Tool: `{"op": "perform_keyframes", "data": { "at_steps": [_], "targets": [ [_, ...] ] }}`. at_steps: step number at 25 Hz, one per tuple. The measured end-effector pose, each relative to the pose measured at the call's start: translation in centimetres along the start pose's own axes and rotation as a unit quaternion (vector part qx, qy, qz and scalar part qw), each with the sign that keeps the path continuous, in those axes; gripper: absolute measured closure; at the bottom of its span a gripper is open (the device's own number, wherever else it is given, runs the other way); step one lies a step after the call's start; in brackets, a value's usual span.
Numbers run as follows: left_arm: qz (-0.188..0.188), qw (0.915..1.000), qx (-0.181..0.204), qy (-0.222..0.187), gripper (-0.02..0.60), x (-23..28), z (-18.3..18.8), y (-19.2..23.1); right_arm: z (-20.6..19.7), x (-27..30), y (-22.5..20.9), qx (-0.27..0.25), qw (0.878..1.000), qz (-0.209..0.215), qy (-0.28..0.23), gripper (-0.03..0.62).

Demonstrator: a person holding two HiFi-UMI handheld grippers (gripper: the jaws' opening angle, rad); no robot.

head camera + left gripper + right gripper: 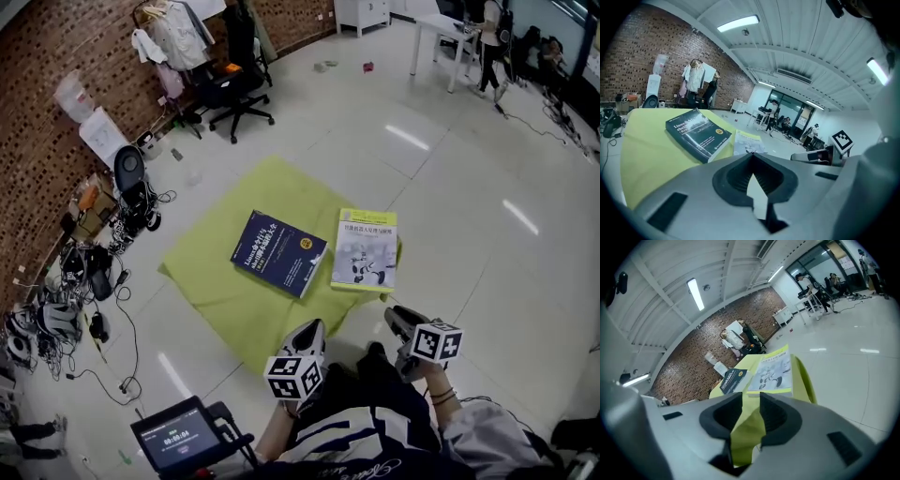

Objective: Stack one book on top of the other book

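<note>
Two books lie side by side on a yellow-green cloth [216, 286] on the floor. The dark blue book [278, 252] [697, 133] [732, 379] is on the left. The yellow and white book [366, 249] [747, 143] [773, 373] is on the right, at the cloth's edge. My left gripper [309, 333] [752, 157] is short of the cloth's near edge, its tips together and empty. My right gripper [398, 321] [751, 397] is just below the yellow book, with a narrow gap between its jaws and nothing in it.
A black office chair [239, 89] and hung clothes stand by the brick wall at the back. Cables and gear [84, 272] litter the floor at the left. A small screen [175, 437] sits near my feet. A white table [450, 37] and a person [492, 47] are far right.
</note>
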State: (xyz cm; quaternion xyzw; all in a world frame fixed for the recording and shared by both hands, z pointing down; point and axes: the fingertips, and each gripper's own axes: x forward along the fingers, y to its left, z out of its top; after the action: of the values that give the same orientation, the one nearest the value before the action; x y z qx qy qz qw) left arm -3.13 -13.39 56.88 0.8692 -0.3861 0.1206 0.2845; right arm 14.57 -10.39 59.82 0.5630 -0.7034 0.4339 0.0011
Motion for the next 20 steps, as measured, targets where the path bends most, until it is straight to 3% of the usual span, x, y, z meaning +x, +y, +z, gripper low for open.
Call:
{"op": "perform_keyframes", "data": {
  "at_steps": [9,13,16,20],
  "targets": [
    [0.065,0.9974,-0.024,-0.023,0.578,2.8,3.8,2.6,3.0,7.2,-8.2,-0.016,0.996,-0.026,0.082,0.37],
    [0.098,0.9942,-0.031,-0.032,0.578,3.7,5.1,3.1,2.9,10.4,-12.0,0.013,0.993,-0.037,0.115,0.312],
    [0.123,0.9914,-0.034,-0.03,0.578,4.3,5.1,3.2,2.6,11.9,-13.4,0.055,0.99,-0.015,0.132,0.303],
    [0.156,0.9866,-0.042,-0.027,0.578,4.7,5.1,3.6,1.8,13.3,-12.7,0.131,0.977,0.055,0.157,0.304]
  ]
}}
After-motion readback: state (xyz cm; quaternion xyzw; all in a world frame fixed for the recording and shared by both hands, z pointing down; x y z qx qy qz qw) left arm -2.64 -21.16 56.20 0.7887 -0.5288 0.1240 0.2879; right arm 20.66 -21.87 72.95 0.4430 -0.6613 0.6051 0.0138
